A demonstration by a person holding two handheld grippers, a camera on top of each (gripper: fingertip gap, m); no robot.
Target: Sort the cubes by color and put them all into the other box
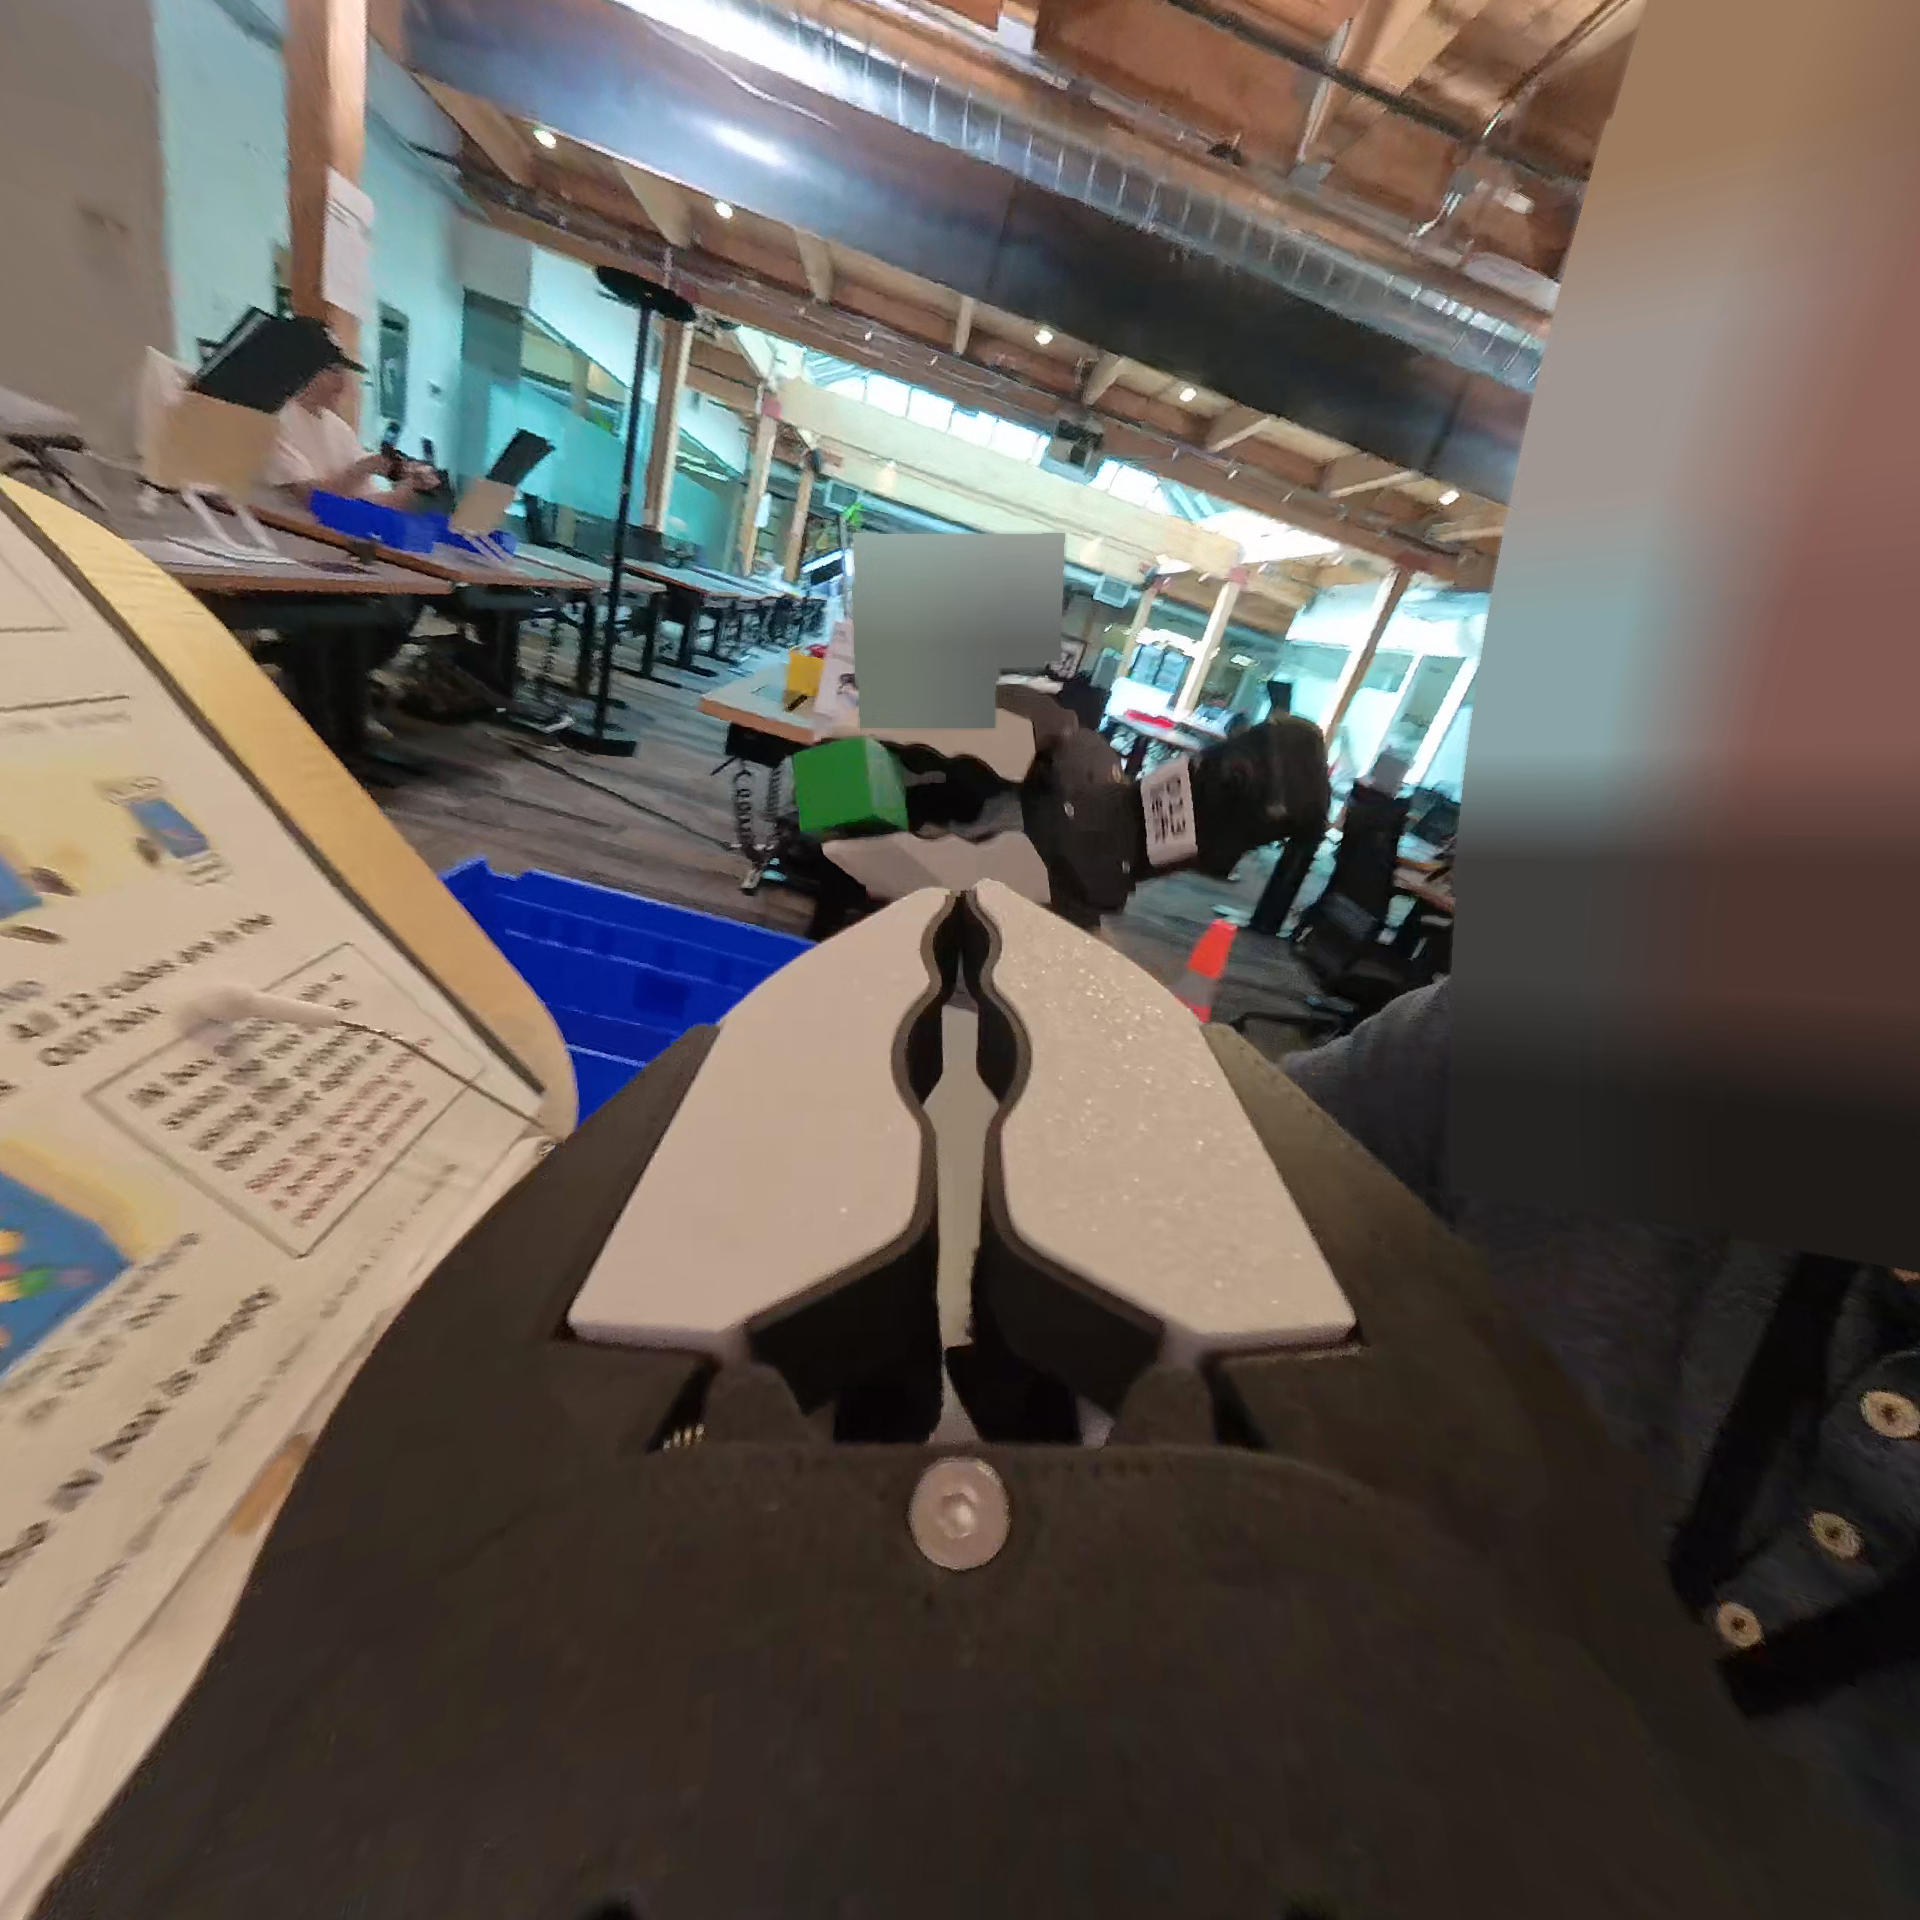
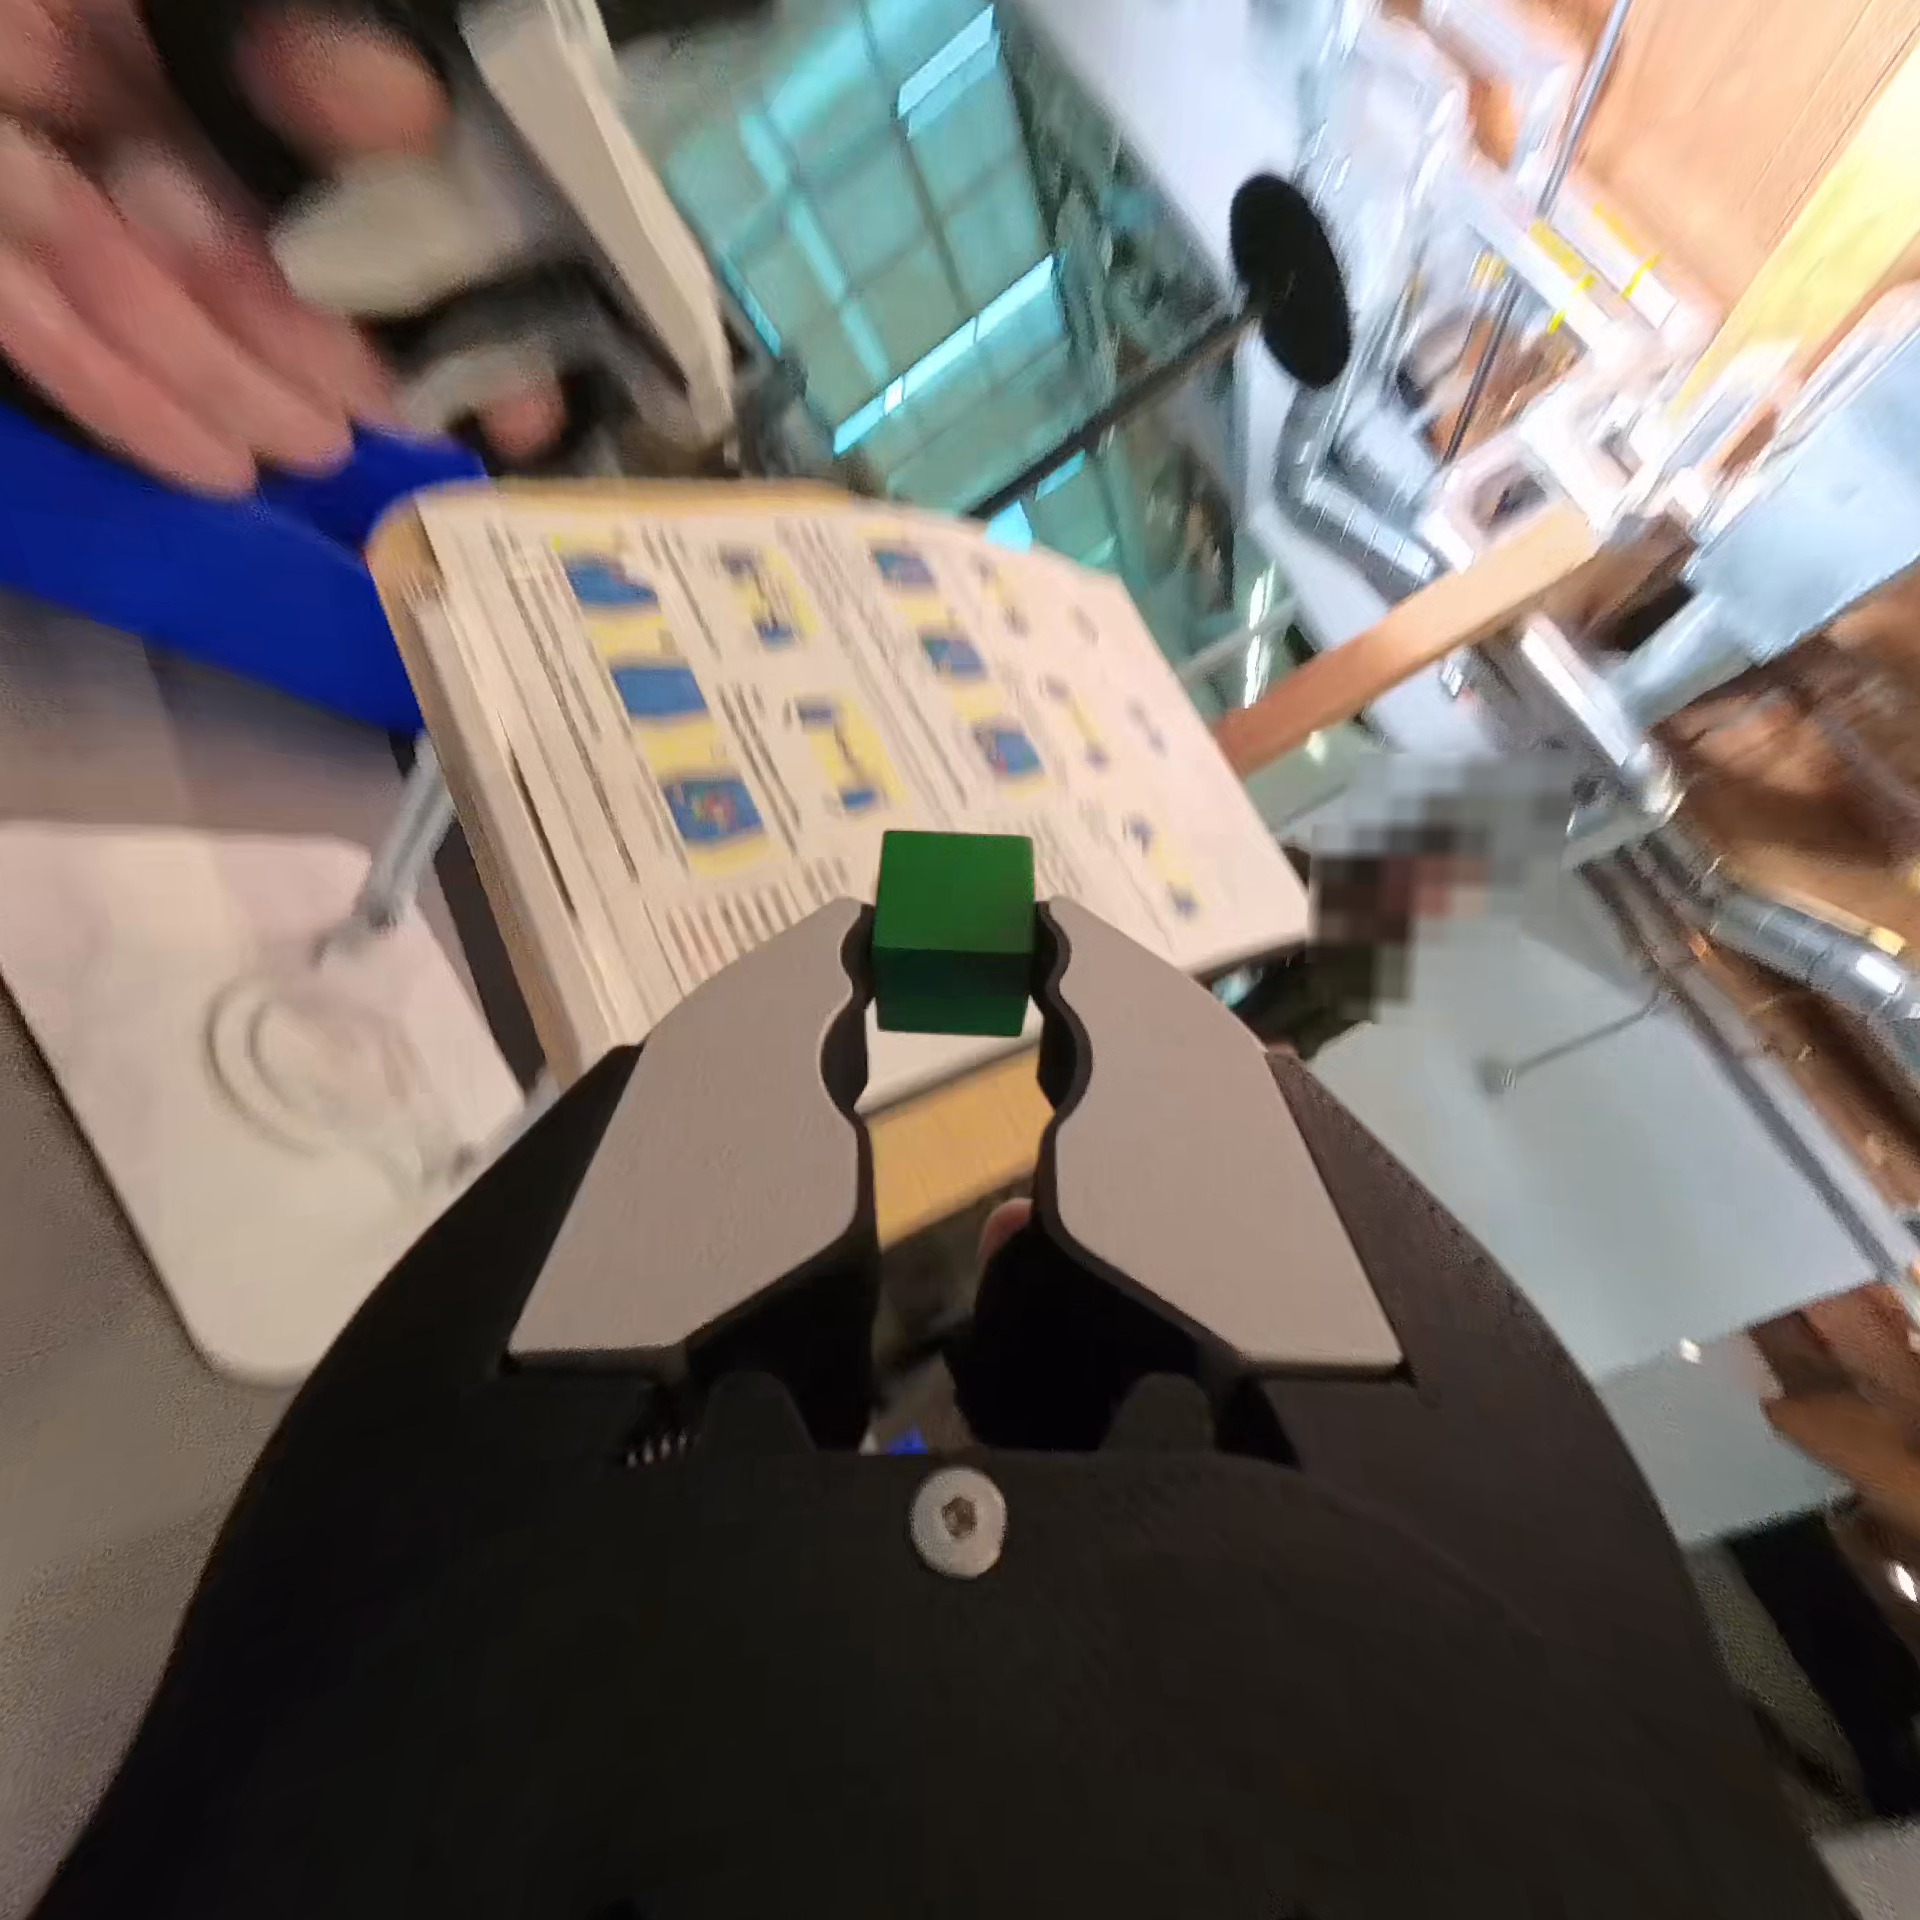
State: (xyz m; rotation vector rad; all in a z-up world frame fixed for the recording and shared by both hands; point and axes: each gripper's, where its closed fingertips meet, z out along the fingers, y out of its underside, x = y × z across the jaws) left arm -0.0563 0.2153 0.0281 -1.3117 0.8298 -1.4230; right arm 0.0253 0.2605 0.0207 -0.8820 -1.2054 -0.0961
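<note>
Cube (image 2: 954, 935), green, pinched at the tips of the right tongs (image 2: 954, 966), pads pressed on 2 opposite faces, carried in the air in front of a tilted instruction sheet (image 2: 831, 727). Left tongs (image 1: 961, 904) pressed together on nothing, tips touching, raised above a blue bin (image 1: 623, 977).

Judged as the carry step: cube held, not yet in any box.

- Keep the squeeze steady; only the fingertips hold the cube, so a slack grip could let it twist out.
- Move slower; right view blurred, bin hard to aim at.
- Lower the cube close to the bin floor, beside others of its colour, before letting go.
- Keep the left tongs aside, away from the drop path.
</note>
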